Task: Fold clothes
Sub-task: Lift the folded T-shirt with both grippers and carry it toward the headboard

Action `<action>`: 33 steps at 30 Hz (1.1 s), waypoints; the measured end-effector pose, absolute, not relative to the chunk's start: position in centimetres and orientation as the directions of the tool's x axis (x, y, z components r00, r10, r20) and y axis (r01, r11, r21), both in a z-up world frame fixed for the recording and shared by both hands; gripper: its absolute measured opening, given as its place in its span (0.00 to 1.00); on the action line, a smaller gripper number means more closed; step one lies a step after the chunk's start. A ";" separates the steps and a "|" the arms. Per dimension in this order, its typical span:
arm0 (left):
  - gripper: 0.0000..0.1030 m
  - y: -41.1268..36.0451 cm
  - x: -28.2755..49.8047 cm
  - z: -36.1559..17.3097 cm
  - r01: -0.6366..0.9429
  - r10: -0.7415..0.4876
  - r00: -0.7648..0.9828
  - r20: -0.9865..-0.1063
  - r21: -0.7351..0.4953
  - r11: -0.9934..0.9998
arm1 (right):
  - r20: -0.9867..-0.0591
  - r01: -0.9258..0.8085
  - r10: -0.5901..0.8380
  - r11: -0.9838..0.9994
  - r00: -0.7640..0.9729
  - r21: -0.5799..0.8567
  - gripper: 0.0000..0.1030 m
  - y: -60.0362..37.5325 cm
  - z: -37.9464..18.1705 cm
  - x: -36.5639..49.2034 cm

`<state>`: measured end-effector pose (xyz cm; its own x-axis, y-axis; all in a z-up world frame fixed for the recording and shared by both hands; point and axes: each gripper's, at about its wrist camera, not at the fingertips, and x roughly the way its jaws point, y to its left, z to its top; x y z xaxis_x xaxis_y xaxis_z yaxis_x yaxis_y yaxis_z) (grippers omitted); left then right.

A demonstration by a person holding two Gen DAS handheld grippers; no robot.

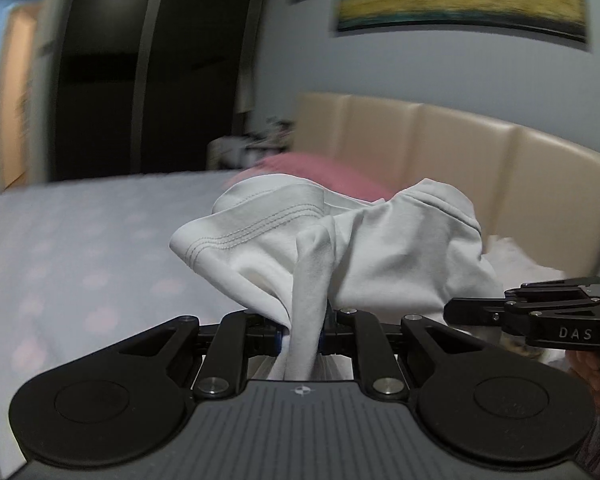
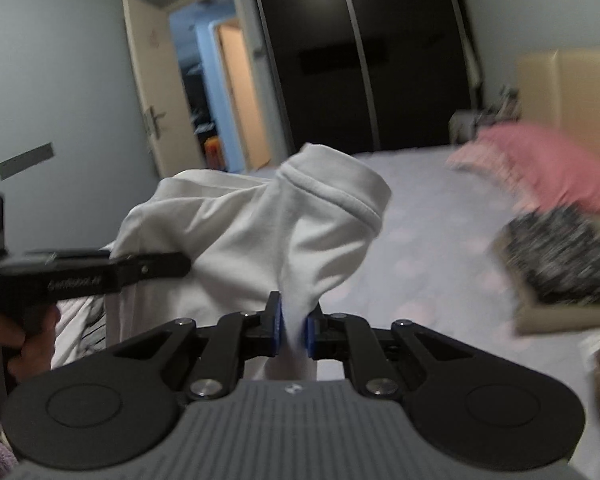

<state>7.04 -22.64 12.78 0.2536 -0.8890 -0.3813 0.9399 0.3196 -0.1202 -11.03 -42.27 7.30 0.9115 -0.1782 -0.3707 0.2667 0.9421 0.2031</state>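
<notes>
White garment (image 1: 340, 240), one item: a bunched fold is pinched between the pads of the left gripper (image 1: 305, 330), the rest billowing ahead of its jaws. Right gripper (image 2: 294, 330) likewise clamped on a fold, cloth rising beyond its jaws above the bed (image 2: 440, 248).

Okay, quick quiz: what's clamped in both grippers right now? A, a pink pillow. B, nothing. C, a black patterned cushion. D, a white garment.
D: the white garment is pinched between the pads of the left gripper and of the right gripper.
</notes>
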 end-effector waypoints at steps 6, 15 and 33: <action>0.12 -31.2 4.2 18.1 0.988 -0.942 0.084 -0.324 -0.098 0.121 | -0.287 0.408 -0.347 0.893 0.893 0.191 0.12 -47.0 11.9 -17.3; 0.12 -45.6 -2.7 21.5 0.994 -0.937 -0.110 -0.332 -0.033 -0.105 | -0.241 0.631 -0.590 0.759 0.771 0.162 0.12 -54.3 15.9 -25.0; 0.12 -64.9 -14.1 17.5 0.859 -0.788 -0.410 -0.460 0.097 -0.503 | -0.343 0.860 -0.796 0.407 0.499 0.307 0.13 -61.3 16.9 -32.7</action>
<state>-14.13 -64.93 17.55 -0.4096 -0.7877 -0.4602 0.8587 -0.5031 0.0969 -32.68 -61.29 16.90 0.4986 -0.7961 -0.3431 0.8605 0.4065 0.3071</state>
